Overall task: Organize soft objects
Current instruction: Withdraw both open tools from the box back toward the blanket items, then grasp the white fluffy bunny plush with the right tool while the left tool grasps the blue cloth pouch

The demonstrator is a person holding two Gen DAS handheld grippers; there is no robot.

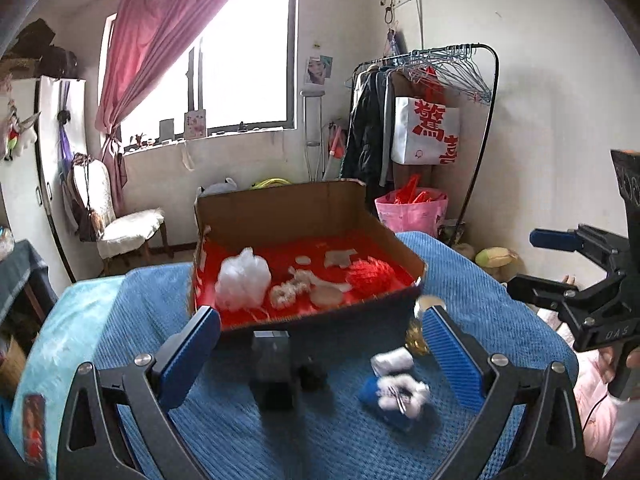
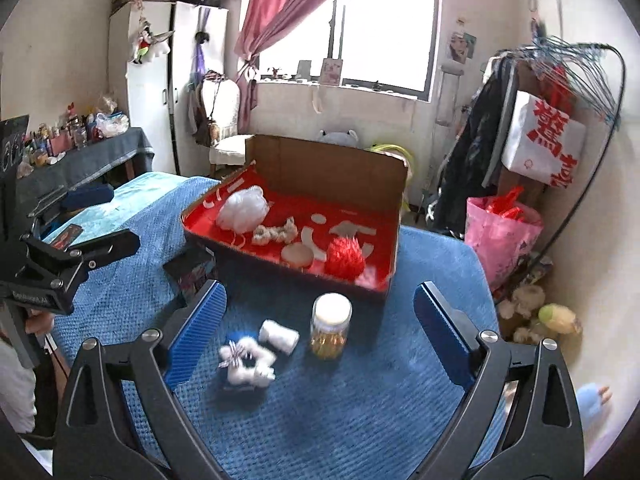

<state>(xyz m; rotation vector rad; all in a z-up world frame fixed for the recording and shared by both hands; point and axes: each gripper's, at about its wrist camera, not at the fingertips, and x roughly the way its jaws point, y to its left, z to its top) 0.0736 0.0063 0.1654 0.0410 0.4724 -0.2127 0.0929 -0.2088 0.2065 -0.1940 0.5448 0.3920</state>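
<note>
Both tools are hanging over the blue waffle-textured bedcover (image 2: 320, 420) with nothing between their blue ribbed pads. The left gripper (image 1: 320, 354) is standing spread wide, and so is the right gripper (image 2: 320, 330); each is empty.

The shallow cardboard box with the red lining (image 2: 392, 208) is sitting on the cover beyond both tools, apart from the fingertips. Lying inside it are the white mesh bath puff (image 2: 242, 208) at the left, the cream fluffy scrunchie (image 2: 276, 234) just beside it, a pale round pad (image 2: 297, 254) near the front wall, and the red shaggy ball (image 2: 344, 260) toward the right.

Outside the box, on the cover, the small blue pouch with white fluffy trim (image 2: 244, 362) is lying just ahead of the right gripper's left finger, with a small white cloth roll (image 2: 279, 334) touching or just beside it. The clear glass jar with golden contents and a white lid (image 2: 331, 326) is standing upright between the right tool's fingers in that view, further out than the pads. In the left wrist view the pouch and roll are lying between the left tool's fingers, nearer its right pad, and a dark boxy object (image 1: 272, 368) is sitting ahead of its centre, too blurred to identify.
</note>
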